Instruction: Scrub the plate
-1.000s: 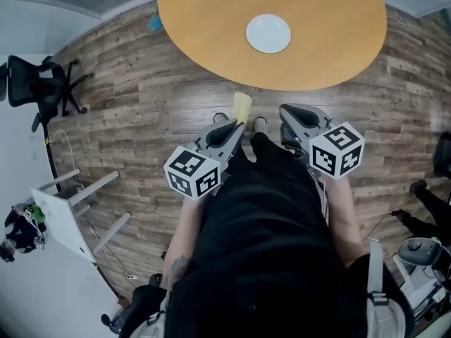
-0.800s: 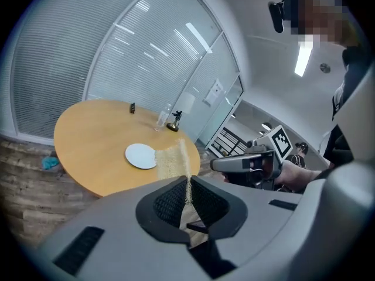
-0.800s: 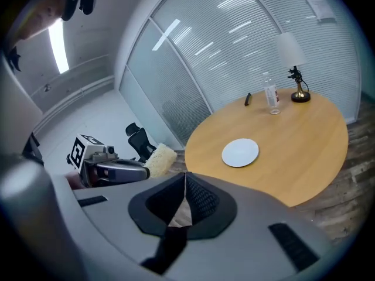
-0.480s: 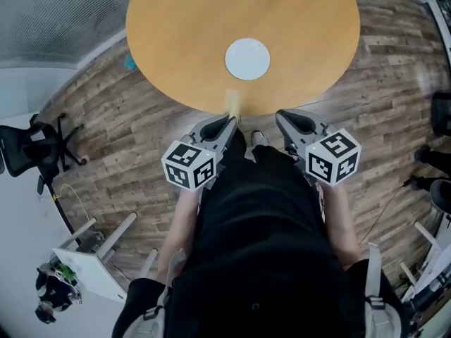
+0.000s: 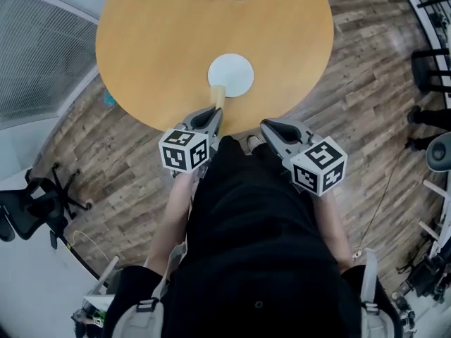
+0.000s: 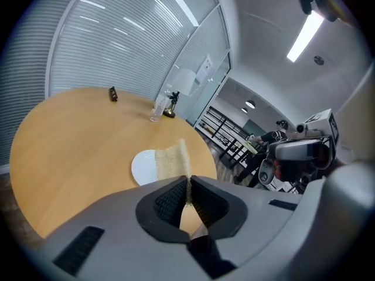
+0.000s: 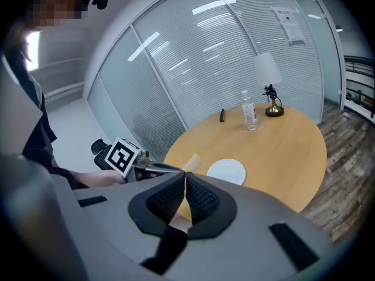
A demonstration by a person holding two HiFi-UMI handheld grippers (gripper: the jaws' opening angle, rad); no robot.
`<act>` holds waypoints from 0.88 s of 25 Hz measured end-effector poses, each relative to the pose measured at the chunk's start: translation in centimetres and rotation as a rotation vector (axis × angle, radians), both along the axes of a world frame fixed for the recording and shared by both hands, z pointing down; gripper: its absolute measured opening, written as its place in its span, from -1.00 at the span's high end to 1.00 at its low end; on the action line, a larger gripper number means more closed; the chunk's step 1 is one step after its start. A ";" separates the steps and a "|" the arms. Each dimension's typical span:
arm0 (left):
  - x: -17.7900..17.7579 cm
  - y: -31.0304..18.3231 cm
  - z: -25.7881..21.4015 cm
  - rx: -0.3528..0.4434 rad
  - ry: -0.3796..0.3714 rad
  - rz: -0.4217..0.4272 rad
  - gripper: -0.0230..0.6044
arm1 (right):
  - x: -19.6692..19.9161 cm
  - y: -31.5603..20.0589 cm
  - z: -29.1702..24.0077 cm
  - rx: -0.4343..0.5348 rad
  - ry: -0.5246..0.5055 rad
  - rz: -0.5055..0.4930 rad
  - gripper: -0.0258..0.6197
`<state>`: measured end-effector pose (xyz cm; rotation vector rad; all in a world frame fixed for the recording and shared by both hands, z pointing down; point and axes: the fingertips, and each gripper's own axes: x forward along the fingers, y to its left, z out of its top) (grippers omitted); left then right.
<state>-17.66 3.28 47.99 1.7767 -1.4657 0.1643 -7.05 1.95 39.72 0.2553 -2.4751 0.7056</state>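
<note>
We are closer now: our left tool (image 5: pixel 214 110), pinching the sponge (image 5: pixel 218 94), nears the plate (image 5: pixel 232 73), ready to scrub. Our right tool (image 5: pixel 266 124) is closed, empty.

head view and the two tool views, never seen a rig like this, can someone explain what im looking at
There is no robot here. A person stands with a two-jaw tool in each hand. The head view comes from a camera on the person's head, looking down at their body, both tools and a round table. The other two pictures come from a camera riding on each tool, looking along its jaws. On the table are a white plate and, farther off, a bottle and a lamp. The left tool is shut on a yellow sponge, which shows beside the plate in the head view. The right tool is shut and empty.
</note>
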 end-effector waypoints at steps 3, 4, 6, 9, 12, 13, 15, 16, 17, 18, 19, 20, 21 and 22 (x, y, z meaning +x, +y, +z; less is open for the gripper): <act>-1.1 -1.2 2.8 -0.042 0.016 0.016 0.84 | -0.2 -0.5 0.5 0.002 0.018 0.050 0.86; -1.4 -1.5 3.6 -0.058 0.019 0.022 0.84 | -0.2 -0.7 0.6 -0.002 0.020 0.071 0.86; -2.0 -2.2 5.1 -0.089 0.020 0.029 0.84 | -0.2 -0.9 0.6 -0.007 0.024 0.110 0.86; -3.0 -3.4 6.8 -0.117 0.020 0.041 0.84 | -0.4 -1.0 0.7 -0.002 0.030 0.147 0.86; -3.3 -4.1 8.3 -0.146 0.039 0.051 0.84 | -0.1 -0.5 0.9 0.001 0.047 0.168 0.86; -3.3 -4.3 8.7 -0.154 0.045 0.057 0.84 | 0.2 -0.4 1.0 0.002 0.054 0.178 0.86; -3.2 -4.5 9.4 -0.168 0.052 0.070 0.84 | 0.6 -0.3 1.1 0.005 0.063 0.204 0.86; -3.2 -4.6 9.7 -0.175 0.056 0.073 0.84 | 0.7 -0.3 1.2 0.005 0.064 0.219 0.86; -3.3 -4.6 10.0 -0.180 0.062 0.075 0.84 | 0.9 -0.4 1.2 0.003 0.064 0.234 0.86; -3.4 -4.7 10.2 -0.186 0.065 0.076 0.84 | 1.0 -0.4 1.2 0.001 0.064 0.248 0.86; -3.6 -4.8 10.4 -0.190 0.067 0.077 0.84 | 1.1 -0.4 1.3 0.000 0.063 0.261 0.86; -3.7 -4.9 10.6 -0.194 0.067 0.077 0.84 | 1.2 -0.4 1.3 -0.002 0.064 0.272 0.86; -3.8 -5.1 10.7 -0.198 0.067 0.076 0.84 | 1.3 -0.5 1.3 -0.003 0.065 0.280 0.86; -3.9 -5.4 10.9 -0.202 0.066 0.075 0.84 | 1.5 -0.6 1.4 -0.004 0.067 0.287 0.86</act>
